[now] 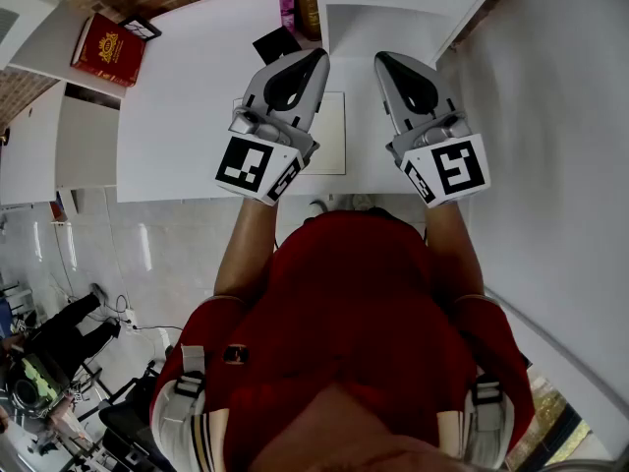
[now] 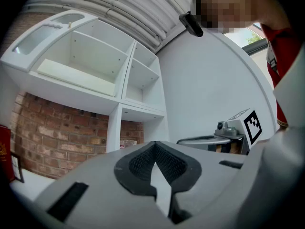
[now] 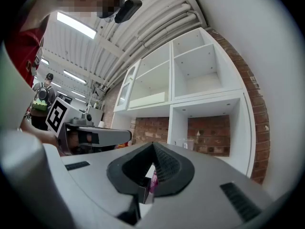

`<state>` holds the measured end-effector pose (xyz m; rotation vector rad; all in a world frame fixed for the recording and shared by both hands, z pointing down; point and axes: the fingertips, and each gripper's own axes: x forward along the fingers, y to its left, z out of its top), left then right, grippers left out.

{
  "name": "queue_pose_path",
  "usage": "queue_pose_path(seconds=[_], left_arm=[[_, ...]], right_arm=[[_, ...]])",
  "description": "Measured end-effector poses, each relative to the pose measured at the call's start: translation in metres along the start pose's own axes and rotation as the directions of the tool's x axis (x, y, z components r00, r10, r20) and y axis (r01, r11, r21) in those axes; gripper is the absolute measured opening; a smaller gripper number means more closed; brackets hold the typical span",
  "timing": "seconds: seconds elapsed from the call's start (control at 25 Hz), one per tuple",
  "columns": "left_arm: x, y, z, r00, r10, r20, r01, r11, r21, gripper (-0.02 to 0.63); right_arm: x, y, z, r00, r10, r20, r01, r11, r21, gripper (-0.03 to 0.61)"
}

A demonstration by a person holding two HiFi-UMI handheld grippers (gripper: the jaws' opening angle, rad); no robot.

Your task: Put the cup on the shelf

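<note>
While both tools are held level and side by side over the smooth white worktop [image 1: 187,96], the left gripper [image 2: 153,144] has its grey moulded fingers [image 2: 95,180] pressed fully together. The black ribbed pads [image 2: 143,163] meet at the tip and leave only a teardrop-shaped hollow behind it, with nothing caught there. The right gripper [image 3: 153,145] is the same: pads touching, nothing held. Just ahead of the left fingers stand a slim pink bottle [image 1: 287,3] and a small black box [image 1: 276,43], both untouched. The cup [image 3: 189,143], small and clear, stands well ahead of the right fingers and a little to their right. It is in the lowest opening of the boxy white shelf [image 3: 209,100], in front of a rough red brick wall [image 3: 214,132]. Far to the left of the left fingers a glossy red book [image 1: 106,49] lies on a white ledge [image 1: 49,37].
</note>
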<state>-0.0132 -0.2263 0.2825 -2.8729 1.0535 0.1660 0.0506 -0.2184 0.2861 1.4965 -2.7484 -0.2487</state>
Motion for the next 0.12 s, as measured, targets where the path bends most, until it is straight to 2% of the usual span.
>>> queue_pose_path(seconds=[0.12], left_arm=[[-0.0013,0.0002,0.0006,1.000,0.001,0.000,-0.001,1.000,0.001,0.005]], right_arm=[[-0.0004,0.0006,0.0008,1.000,-0.001,-0.001,0.001,1.000,-0.002,-0.003]])
